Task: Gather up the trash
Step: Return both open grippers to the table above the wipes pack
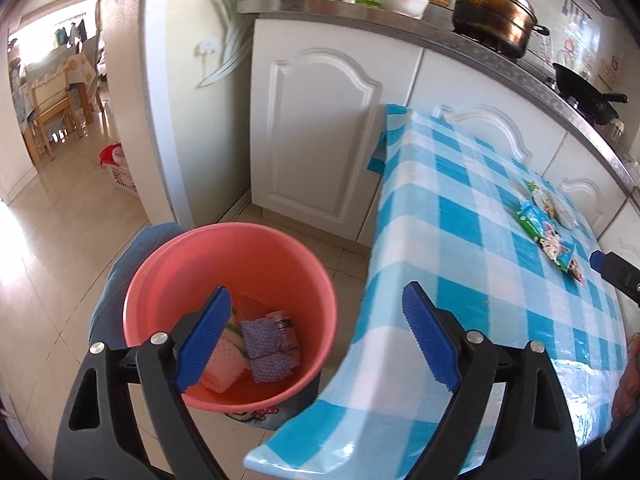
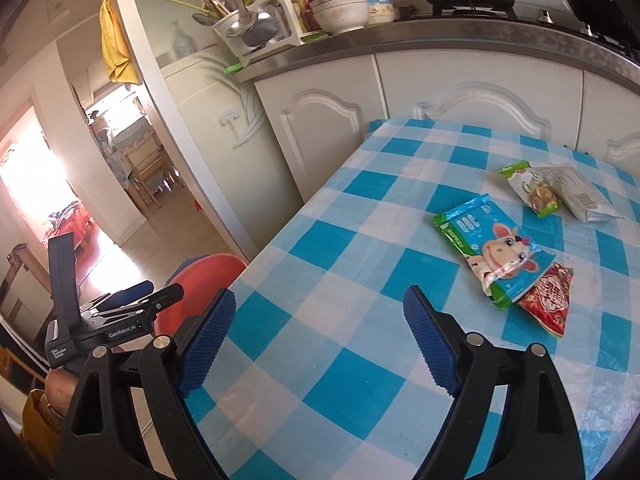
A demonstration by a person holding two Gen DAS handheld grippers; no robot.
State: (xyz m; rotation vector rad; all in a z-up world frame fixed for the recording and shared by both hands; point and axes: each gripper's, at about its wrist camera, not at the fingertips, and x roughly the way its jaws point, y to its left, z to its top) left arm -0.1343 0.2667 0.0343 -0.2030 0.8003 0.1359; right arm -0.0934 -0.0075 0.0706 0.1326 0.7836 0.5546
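Note:
A pink bucket (image 1: 224,276) stands on the floor left of the table and holds several wrappers, one purple dotted (image 1: 266,344). My left gripper (image 1: 316,308) is open and empty, above the bucket's right rim and the table edge. On the blue checked tablecloth (image 2: 340,280) lie a blue-green cartoon cow wrapper (image 2: 496,252), a red wrapper (image 2: 548,300), a green-white snack wrapper (image 2: 528,188) and a white packet (image 2: 576,192). My right gripper (image 2: 320,312) is open and empty over the table, short of the wrappers. The wrappers also show in the left wrist view (image 1: 548,228).
White kitchen cabinets (image 1: 320,128) stand behind the table, with pots (image 1: 492,12) and bowls on the counter. A doorway at the left opens to a dining room. A blue cloth (image 1: 132,260) lies behind the bucket. The bucket's rim (image 2: 208,268) shows by the table's left edge.

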